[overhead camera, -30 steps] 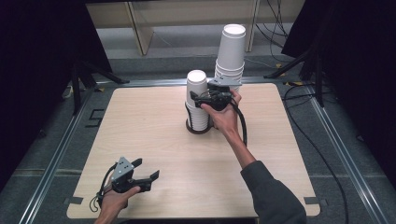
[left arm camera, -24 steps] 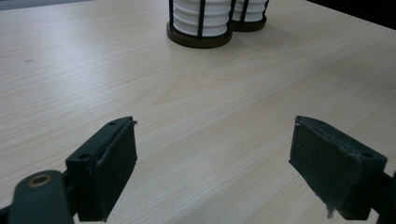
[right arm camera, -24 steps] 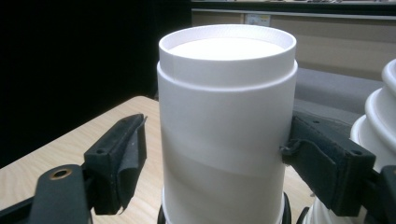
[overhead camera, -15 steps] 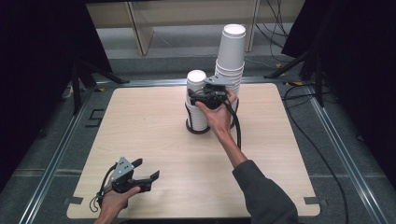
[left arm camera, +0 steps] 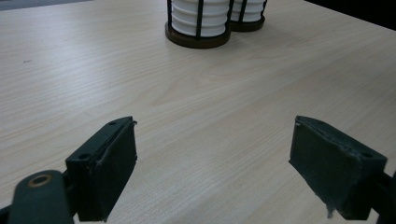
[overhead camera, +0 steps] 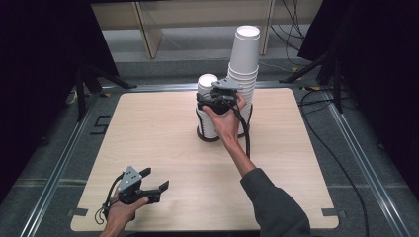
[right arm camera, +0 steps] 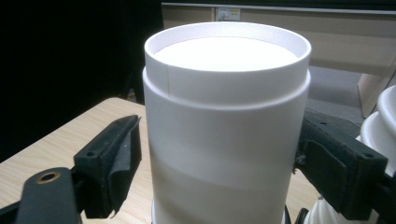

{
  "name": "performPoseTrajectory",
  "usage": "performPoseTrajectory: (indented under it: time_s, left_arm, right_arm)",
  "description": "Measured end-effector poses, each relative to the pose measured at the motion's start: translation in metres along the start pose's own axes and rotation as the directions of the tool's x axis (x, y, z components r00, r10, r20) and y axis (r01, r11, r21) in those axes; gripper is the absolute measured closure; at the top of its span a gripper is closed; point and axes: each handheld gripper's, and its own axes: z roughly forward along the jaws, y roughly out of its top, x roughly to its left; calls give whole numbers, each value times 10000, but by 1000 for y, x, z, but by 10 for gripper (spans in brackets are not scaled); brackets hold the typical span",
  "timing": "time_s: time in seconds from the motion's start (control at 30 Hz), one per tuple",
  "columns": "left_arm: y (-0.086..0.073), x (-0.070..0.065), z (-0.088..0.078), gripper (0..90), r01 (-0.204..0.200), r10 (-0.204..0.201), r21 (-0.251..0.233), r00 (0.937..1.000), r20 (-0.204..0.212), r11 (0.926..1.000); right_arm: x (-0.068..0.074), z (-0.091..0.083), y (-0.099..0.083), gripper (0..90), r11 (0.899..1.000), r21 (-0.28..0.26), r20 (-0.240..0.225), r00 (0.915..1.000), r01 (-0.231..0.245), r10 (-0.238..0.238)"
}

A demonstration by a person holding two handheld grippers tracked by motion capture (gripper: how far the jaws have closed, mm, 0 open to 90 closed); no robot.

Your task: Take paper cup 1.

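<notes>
Right gripper (overhead camera: 210, 100) nudged in over short stack (overhead camera: 207, 116); top cup (right arm camera: 226, 116) stood upright between my jaws, clamp unclear. Left gripper (overhead camera: 156, 178) apart, far off.

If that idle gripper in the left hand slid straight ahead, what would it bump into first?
The left gripper would probably meet the nearer cup stack in its black holder; only bare table lies before it.

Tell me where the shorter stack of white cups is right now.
In the high view the shorter cup stack stands at the table's far middle, just left of the taller stack, with the right gripper around its top.
</notes>
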Motion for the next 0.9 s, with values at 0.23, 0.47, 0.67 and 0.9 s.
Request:
performPoseTrajectory:
  time_s: [0.23,0.47,0.67,0.9]
  left_arm:
    - [0,0,1,142,35,-34,-113,10000,73,9999]
    - [0,0,1,142,-8,8,-95,10000,77,10000]
    - [0,-1,1,142,-1,2,-93,9999,108,10000]
    - [0,-1,1,142,11,-10,-97,9999,116,10000]
  right_arm:
    - [3,3,2,175,9995,67,227,9993,-297,296]
    - [5,5,4,195,9992,154,449,9983,-375,368]
    - [2,4,5,211,9996,88,348,9991,-255,252]
    - [6,1,11,223,9996,-258,415,9990,-151,162]
